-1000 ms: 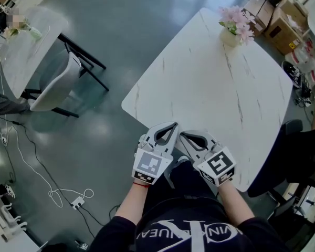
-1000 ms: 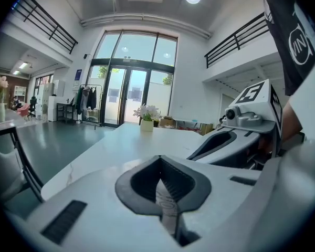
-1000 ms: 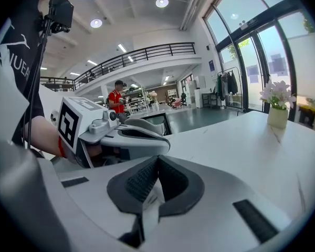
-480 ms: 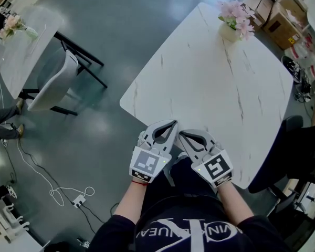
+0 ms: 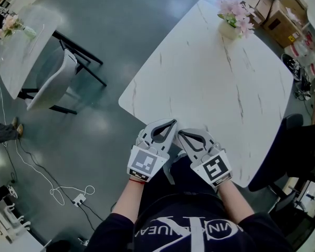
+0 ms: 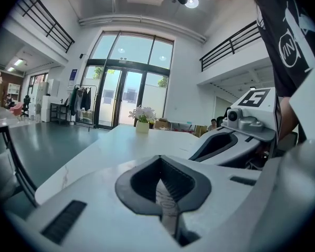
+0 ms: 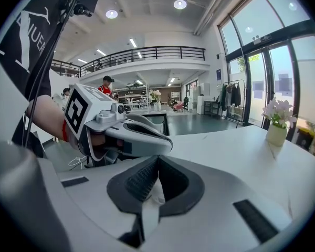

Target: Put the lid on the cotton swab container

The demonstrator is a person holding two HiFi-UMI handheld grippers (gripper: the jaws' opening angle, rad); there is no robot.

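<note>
L hand-held gripper (image 5: 171,124) & R hand-held gripper (image 5: 181,134) held side by side over near bench (image 5: 215,88) edge; jaws pressed together, nothing gripped. Flower pot (image 5: 229,31) seen well ahead.

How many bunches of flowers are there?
2. One bunch stands at the far corner of the near table; the other bunch stands on the left table. More may be hidden out of view.
</note>
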